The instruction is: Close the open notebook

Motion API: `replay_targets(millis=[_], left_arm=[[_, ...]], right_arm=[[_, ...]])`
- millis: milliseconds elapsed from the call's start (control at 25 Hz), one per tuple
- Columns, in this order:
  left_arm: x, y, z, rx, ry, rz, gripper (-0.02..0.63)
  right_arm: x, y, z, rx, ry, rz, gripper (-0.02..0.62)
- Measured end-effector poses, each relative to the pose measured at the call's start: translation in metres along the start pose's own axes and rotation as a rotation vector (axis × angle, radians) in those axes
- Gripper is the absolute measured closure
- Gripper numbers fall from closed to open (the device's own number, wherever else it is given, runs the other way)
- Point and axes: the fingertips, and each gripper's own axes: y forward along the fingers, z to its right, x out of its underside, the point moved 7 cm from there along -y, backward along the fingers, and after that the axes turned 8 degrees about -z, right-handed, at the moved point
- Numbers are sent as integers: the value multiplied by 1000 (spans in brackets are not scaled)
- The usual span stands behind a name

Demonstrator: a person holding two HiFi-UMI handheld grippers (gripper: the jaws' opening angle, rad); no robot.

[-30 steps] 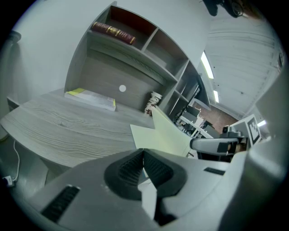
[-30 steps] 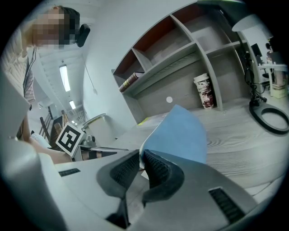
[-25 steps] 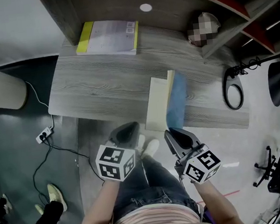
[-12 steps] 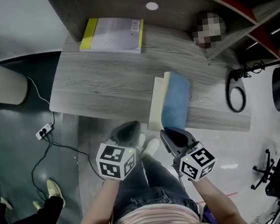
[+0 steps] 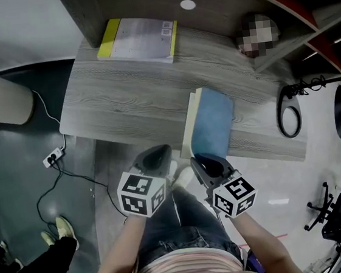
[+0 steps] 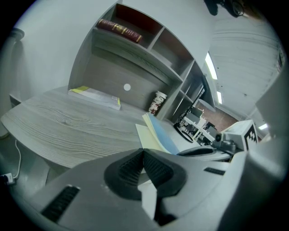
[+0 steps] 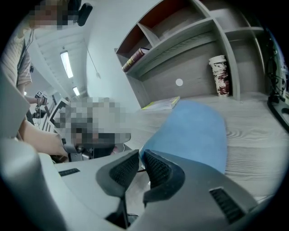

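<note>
One half-shut notebook [image 5: 213, 125] mid-frame, one book [image 5: 141, 39] upper left; left gripper [image 5: 153, 158] clenched empty, right gripper [image 5: 206, 163] slightly parted, empty

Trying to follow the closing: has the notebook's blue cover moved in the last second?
Yes. The blue cover has swung left, over more of the cream page lying flat on the desk.
</note>
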Motion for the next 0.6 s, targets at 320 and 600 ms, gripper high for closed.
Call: replay_targets(millis=[320, 600], left_arm=[[1, 2, -2, -1, -5, -7, 594], [0, 3, -6, -7, -11, -14, 594]], right_arm=[[6, 12, 1, 3, 0, -41, 543], [9, 22, 1, -9, 12, -70, 548]])
